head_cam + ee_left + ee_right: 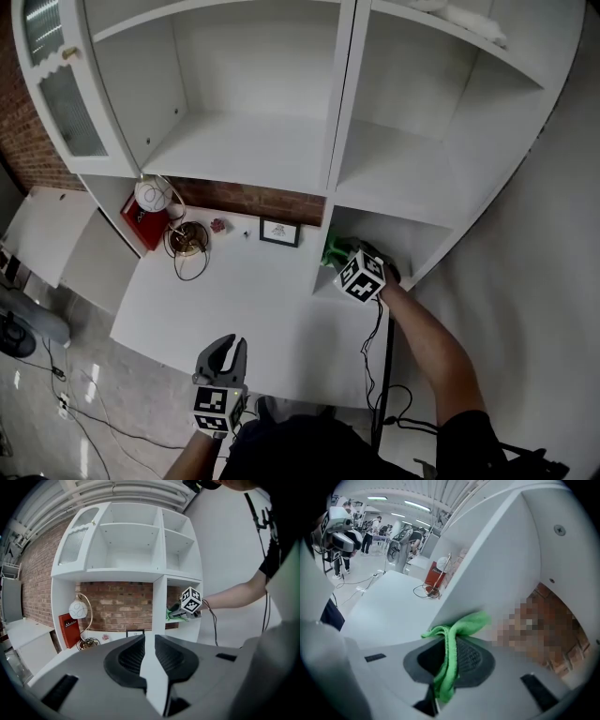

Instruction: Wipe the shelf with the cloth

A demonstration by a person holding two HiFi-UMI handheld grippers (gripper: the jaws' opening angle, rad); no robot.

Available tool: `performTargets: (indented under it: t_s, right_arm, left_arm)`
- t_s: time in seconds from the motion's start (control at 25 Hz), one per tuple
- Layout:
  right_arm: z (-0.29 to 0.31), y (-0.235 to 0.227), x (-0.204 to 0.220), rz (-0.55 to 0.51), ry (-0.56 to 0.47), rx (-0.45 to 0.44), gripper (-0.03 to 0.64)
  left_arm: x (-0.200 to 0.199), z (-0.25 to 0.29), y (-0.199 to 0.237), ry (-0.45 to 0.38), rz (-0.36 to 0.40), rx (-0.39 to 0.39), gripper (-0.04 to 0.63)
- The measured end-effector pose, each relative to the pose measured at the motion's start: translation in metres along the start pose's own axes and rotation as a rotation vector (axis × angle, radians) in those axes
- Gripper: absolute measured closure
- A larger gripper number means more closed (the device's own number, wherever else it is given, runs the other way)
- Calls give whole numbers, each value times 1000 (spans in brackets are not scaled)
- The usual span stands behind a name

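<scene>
The green cloth (332, 249) sits at the mouth of the white shelf unit's lower right compartment (417, 242). My right gripper (345, 261) is shut on it, marker cube toward me. In the right gripper view the cloth (457, 630) hangs bunched between the jaws of the right gripper (450, 654), its front end against the white upright partition (487, 573). My left gripper (225, 349) hovers low over the desk's near edge, narrowly open and holding nothing. From the left gripper (148, 641) I see the cloth (171, 614) across the desk.
On the white desk (253, 300) stand a globe lamp (150, 195), a red book (141, 223), a coiled cable (187, 253) and a small framed picture (279, 232). A glazed cabinet door (56, 84) hangs open at the left. A cable trails from my right arm.
</scene>
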State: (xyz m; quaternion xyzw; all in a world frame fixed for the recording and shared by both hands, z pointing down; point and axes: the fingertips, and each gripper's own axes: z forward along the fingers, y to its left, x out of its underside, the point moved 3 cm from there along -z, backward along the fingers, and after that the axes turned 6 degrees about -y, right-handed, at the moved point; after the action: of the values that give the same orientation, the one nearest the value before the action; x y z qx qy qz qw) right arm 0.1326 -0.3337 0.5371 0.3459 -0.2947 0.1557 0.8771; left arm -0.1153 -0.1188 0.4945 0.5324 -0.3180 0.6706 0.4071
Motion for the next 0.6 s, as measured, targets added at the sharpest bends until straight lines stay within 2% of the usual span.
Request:
performTargets:
  t_s: [0.32, 0.44, 0.6]
  right_arm:
    - [-31, 29, -6, -2, -58, -30, 574]
    - [-45, 22, -8, -6, -89, 8, 574]
    - [-52, -11, -3, 13, -93, 91, 572]
  left_arm:
    - [-5, 17, -18, -8, 13, 75, 531]
    - [-6, 23, -21, -10, 16, 91, 531]
    - [-7, 28, -21, -11, 13, 89, 531]
